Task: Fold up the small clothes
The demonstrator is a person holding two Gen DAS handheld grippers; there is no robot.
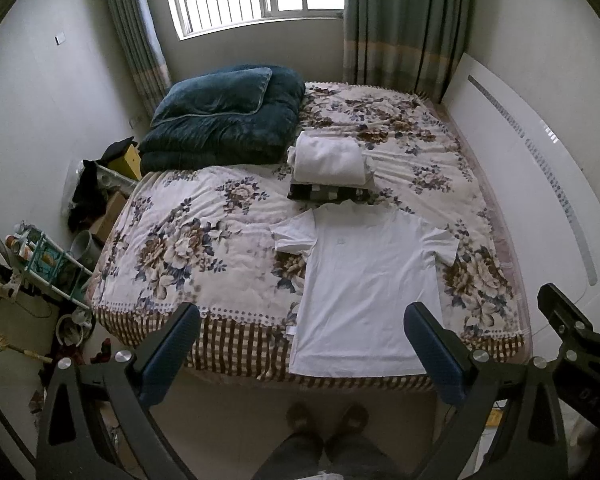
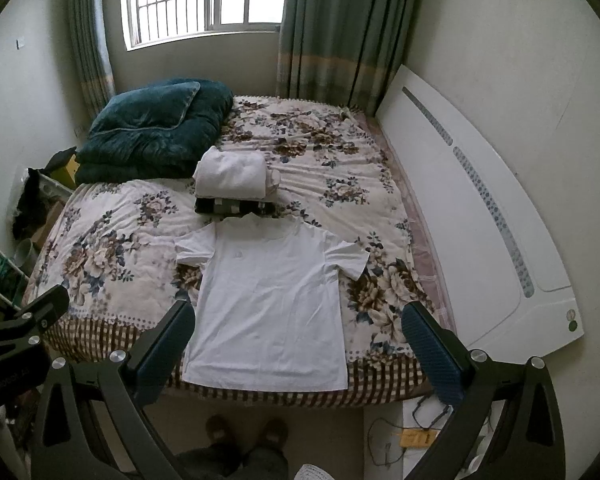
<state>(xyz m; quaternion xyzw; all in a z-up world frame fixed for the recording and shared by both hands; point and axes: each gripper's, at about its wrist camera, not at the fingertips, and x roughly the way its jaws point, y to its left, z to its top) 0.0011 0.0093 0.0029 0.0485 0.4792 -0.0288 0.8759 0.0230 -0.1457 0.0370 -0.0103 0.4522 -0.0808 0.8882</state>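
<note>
A small white short-sleeved shirt (image 1: 364, 280) lies flat and spread out at the near edge of the floral bed, collar away from me; it also shows in the right wrist view (image 2: 268, 304). Behind its collar sits a stack of folded clothes (image 1: 328, 168), white on top, dark checked below, also seen in the right wrist view (image 2: 232, 184). My left gripper (image 1: 300, 344) is open and empty, held above the floor before the bed's edge. My right gripper (image 2: 298, 340) is open and empty, also short of the shirt's hem.
A folded dark teal quilt (image 1: 224, 116) lies at the bed's far left. A white headboard (image 2: 480, 208) runs along the right side. Clutter and a green rack (image 1: 48, 264) stand on the floor at left. My feet (image 1: 328, 420) are below the bed's edge.
</note>
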